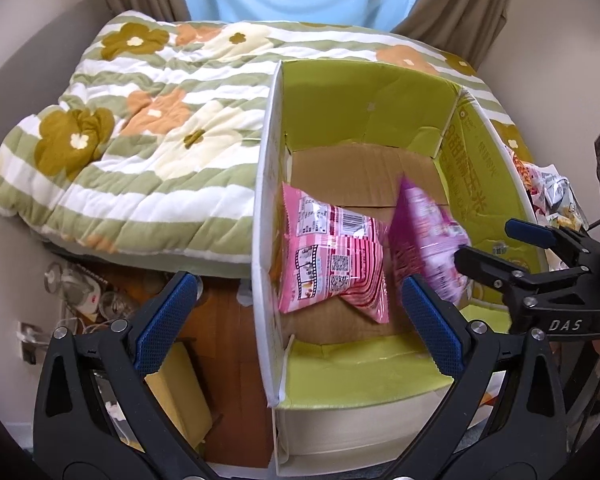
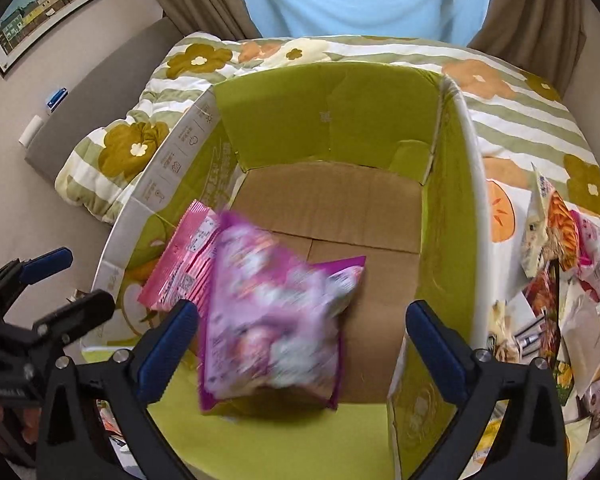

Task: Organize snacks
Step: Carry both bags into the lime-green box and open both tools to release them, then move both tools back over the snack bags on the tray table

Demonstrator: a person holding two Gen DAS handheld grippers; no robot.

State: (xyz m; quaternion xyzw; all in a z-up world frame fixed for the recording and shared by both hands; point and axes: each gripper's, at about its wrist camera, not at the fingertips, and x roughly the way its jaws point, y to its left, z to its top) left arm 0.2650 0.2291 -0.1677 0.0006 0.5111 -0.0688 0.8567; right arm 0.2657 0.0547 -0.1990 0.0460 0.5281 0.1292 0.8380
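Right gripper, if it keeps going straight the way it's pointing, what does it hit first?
Most likely the blurred purple snack bag, loose between the open right gripper jaws. Past it lies the cardboard box floor. Depth is hard to judge here.

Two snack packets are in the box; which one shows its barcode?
The pink striped packet, lying against the box's left wall. The purple packet beside it is blurred, no barcode readable.

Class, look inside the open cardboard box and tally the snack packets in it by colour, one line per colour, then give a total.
Pink striped foil snack packet: 1
Purple foil snack packet, blurred, between the open right tongs: 1
Total inside the green-lined cardboard box: 2
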